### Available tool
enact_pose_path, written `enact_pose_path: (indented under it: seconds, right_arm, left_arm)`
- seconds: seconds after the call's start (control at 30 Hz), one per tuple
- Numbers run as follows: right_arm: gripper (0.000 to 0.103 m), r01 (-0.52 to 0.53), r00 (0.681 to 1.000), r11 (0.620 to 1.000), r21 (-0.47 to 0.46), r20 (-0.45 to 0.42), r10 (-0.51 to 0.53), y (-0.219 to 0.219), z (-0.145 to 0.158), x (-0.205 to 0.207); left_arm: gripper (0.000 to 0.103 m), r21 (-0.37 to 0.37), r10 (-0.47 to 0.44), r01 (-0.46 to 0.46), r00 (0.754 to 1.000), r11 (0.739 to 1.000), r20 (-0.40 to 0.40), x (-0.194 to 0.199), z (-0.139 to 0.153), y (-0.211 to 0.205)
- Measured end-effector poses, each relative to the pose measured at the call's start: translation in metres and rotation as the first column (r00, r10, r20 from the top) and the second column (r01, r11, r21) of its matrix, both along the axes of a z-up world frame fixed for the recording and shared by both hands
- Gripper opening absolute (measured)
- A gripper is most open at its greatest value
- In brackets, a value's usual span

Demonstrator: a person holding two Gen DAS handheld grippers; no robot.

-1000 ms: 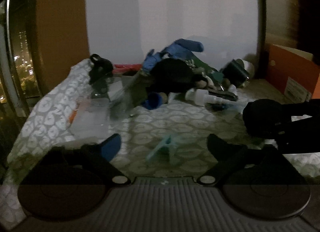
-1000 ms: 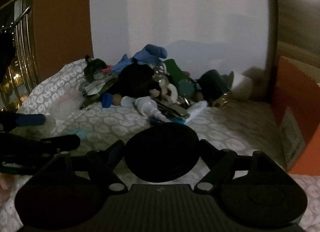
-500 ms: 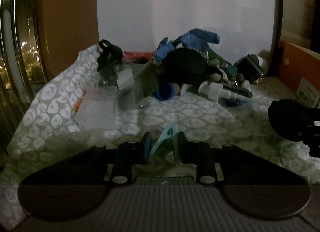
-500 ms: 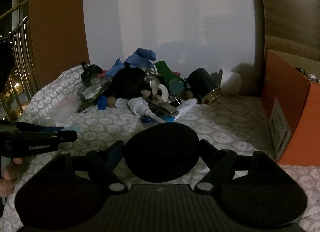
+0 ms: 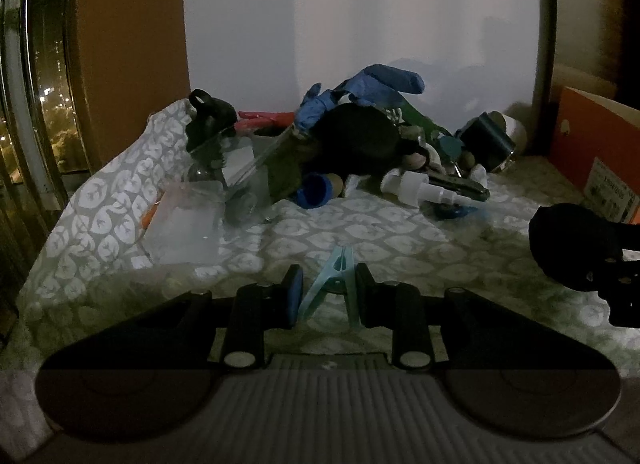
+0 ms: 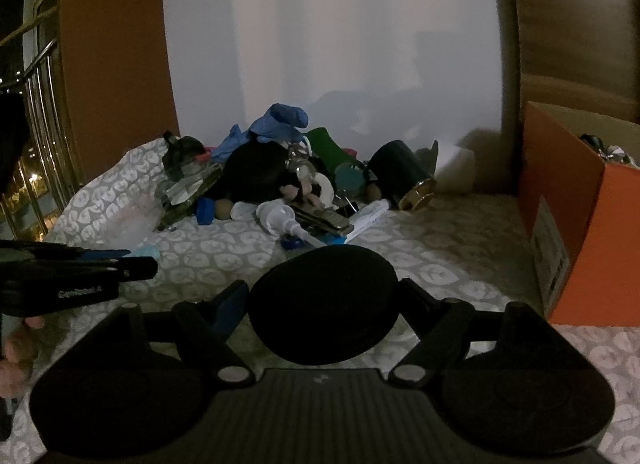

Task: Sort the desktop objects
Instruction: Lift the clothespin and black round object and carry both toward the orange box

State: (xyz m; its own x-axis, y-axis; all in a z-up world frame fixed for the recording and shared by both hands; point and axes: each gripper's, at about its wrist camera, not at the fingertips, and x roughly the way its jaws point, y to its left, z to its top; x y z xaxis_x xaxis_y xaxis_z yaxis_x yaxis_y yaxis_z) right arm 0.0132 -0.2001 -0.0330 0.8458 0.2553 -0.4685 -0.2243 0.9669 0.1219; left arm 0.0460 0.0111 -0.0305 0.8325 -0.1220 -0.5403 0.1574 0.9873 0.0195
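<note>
My left gripper (image 5: 327,292) is shut on a light blue clothespin (image 5: 334,284), held just over the leaf-patterned cloth (image 5: 380,240). My right gripper (image 6: 322,304) is shut on a round black disc (image 6: 324,306); the disc also shows at the right edge of the left wrist view (image 5: 568,244). A pile of mixed objects lies at the back: a blue glove (image 5: 372,89), a white pump head (image 5: 416,187), a blue cap (image 5: 316,189), a black cylinder (image 6: 400,173). The left gripper shows at the left of the right wrist view (image 6: 132,262).
An orange cardboard box (image 6: 576,223) stands at the right with items inside. A clear plastic container (image 5: 184,219) and a bottle with a black cap (image 5: 212,119) sit at the left of the pile. A white wall is behind; a window with a railing is at the left.
My left gripper closed on the clothespin, which lay free on the cloth a second ago. My right gripper, still holding the disc, drew back and turned slightly towards the orange box.
</note>
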Motion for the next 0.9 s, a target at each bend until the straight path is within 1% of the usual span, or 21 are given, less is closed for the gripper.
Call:
enact_pose_path:
  seconds: [0.17,0.37,0.67,0.9]
  right_arm:
    - [0.08,-0.003,1.0,1.0,0.013,-0.001,0.003,-0.006,0.001,-0.007]
    - [0.08,0.008,1.0,1.0,0.029,0.015,-0.009,-0.021,0.004,-0.024]
    - [0.08,0.067,0.997,0.996,0.055,0.045,-0.07,-0.061,0.009,-0.054]
    - [0.08,0.099,0.993,0.992,0.075,0.063,-0.104,-0.084,0.009,-0.075]
  left_arm:
    - [0.028,0.003,-0.008,0.008,1.0,1.0,-0.006,-0.007,0.001,-0.012]
    - [0.028,0.018,-0.032,0.033,0.999,0.999,-0.008,-0.017,0.005,-0.037]
    - [0.028,0.041,-0.088,0.088,0.996,0.995,-0.001,-0.034,0.011,-0.081]
    - [0.028,0.053,-0.129,0.128,0.992,0.99,0.013,-0.047,0.016,-0.112]
